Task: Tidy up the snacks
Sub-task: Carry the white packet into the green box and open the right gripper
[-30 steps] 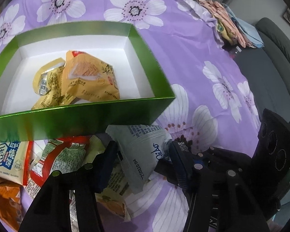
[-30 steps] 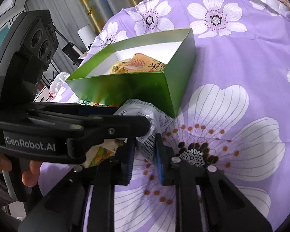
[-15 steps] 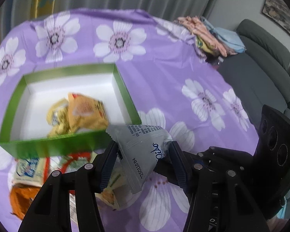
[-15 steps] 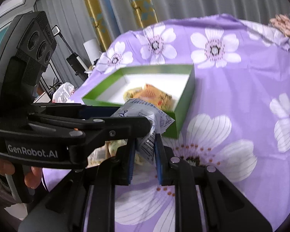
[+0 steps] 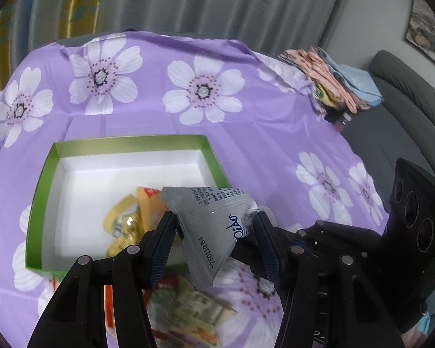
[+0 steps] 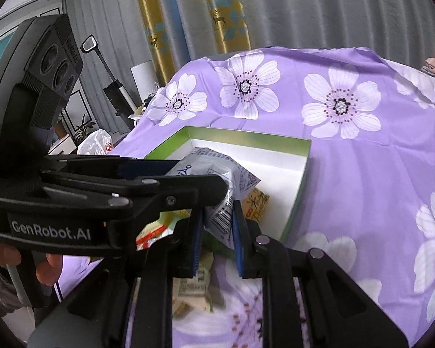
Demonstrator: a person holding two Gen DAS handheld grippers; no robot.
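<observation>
A grey snack packet (image 5: 214, 226) with dark print hangs in the air, gripped from two sides. My left gripper (image 5: 214, 232) is shut on its wide body, and my right gripper (image 6: 217, 220) is shut on its barcode corner (image 6: 220, 217). Below and behind it lies the green box (image 5: 43, 185) with a white floor, holding yellow and orange snack packets (image 5: 130, 220). The same box (image 6: 301, 168) shows in the right wrist view, where the left gripper crosses the left half of the picture. More loose snack packets (image 5: 188, 313) lie blurred on the cloth under the fingers.
A purple tablecloth (image 5: 246, 133) with white flowers covers the table. Folded cloths (image 5: 333, 84) lie at its far right edge, beside a grey sofa (image 5: 406, 121). Curtains hang behind. A hand (image 6: 23, 264) holds the left gripper's handle. A white plastic bag (image 6: 94, 145) sits beyond the table's left edge.
Both grippers have risen together with the grey packet, lifting it from beside the box's near wall to above the box. The box and table now look smaller and lower.
</observation>
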